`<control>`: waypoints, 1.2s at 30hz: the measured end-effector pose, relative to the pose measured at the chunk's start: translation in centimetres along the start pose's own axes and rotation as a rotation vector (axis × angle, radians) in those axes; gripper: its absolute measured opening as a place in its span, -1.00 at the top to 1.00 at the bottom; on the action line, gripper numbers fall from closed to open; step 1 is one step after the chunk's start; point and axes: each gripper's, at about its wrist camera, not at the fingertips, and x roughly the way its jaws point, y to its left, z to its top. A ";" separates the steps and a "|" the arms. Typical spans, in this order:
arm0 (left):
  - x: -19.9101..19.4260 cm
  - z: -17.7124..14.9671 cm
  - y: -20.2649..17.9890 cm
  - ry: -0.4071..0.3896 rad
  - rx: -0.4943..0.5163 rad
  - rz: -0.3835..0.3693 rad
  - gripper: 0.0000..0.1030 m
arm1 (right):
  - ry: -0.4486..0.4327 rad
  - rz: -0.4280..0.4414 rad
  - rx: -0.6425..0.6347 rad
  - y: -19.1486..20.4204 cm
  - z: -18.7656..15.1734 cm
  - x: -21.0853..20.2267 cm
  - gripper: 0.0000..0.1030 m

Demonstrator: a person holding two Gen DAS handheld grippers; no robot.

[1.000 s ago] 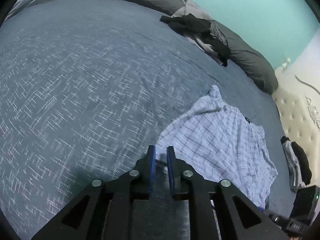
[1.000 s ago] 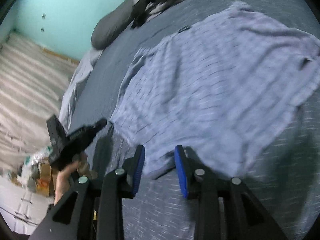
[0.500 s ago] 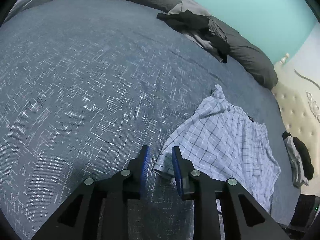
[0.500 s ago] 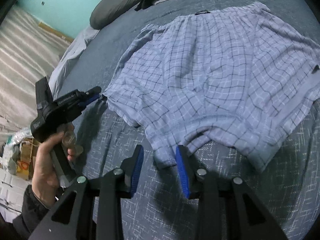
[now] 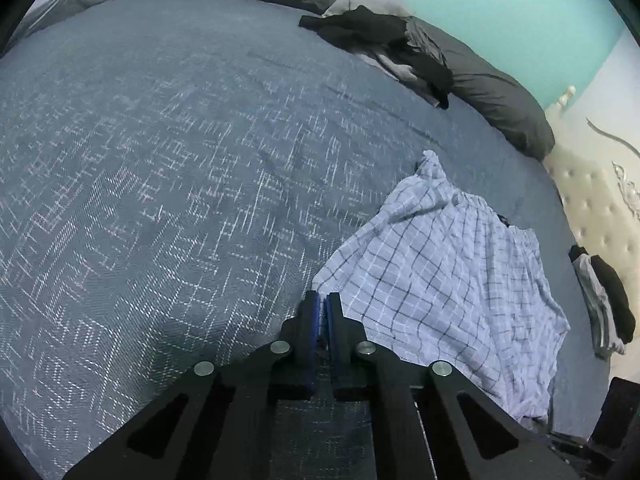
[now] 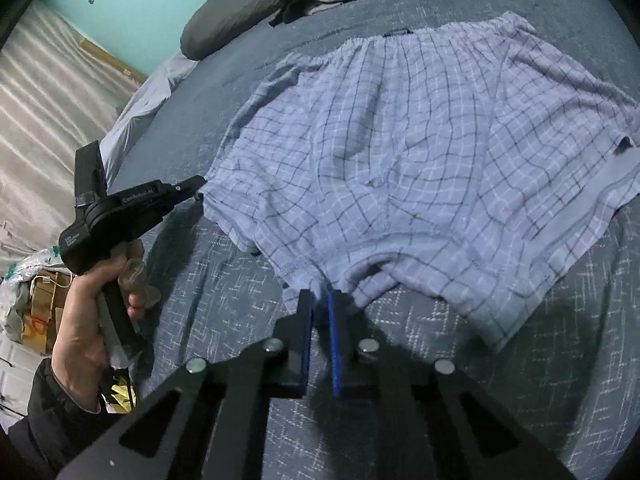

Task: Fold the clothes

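The checked shorts (image 6: pixel 400 168) lie spread flat on the blue bed (image 5: pixel 168 184); our left gripper (image 5: pixel 322 306) has its jaws clamped on one leg-hem corner; our right gripper (image 6: pixel 319 300) pinches the other hem.

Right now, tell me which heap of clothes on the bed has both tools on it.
The light blue checked shorts, spread flat near the bed's edge. The left tool and right tool pinch their hem; the dark pile by the pillows lies untouched.
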 end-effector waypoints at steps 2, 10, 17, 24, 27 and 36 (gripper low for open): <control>-0.4 0.3 0.0 -0.016 0.002 0.000 0.93 | -0.017 0.007 -0.005 0.0 0.1 -0.6 0.89; -2.0 1.4 -0.1 -0.059 -0.003 -0.012 0.93 | -0.080 0.043 -0.002 -0.8 0.9 -4.0 0.90; -0.9 1.1 0.5 -0.011 0.001 0.025 0.93 | -0.001 0.049 -0.016 -1.1 0.1 -2.3 0.90; -0.1 0.9 0.8 -0.002 -0.005 0.039 0.91 | 0.034 0.051 -0.008 -1.4 -0.4 -1.5 0.89; -0.4 1.0 0.7 -0.018 -0.006 0.043 0.89 | 0.041 0.070 0.005 -1.6 -0.3 -1.8 0.83; -2.2 1.2 0.4 -0.094 -0.027 0.063 0.38 | 0.032 0.080 0.036 -2.5 -0.5 -2.9 0.83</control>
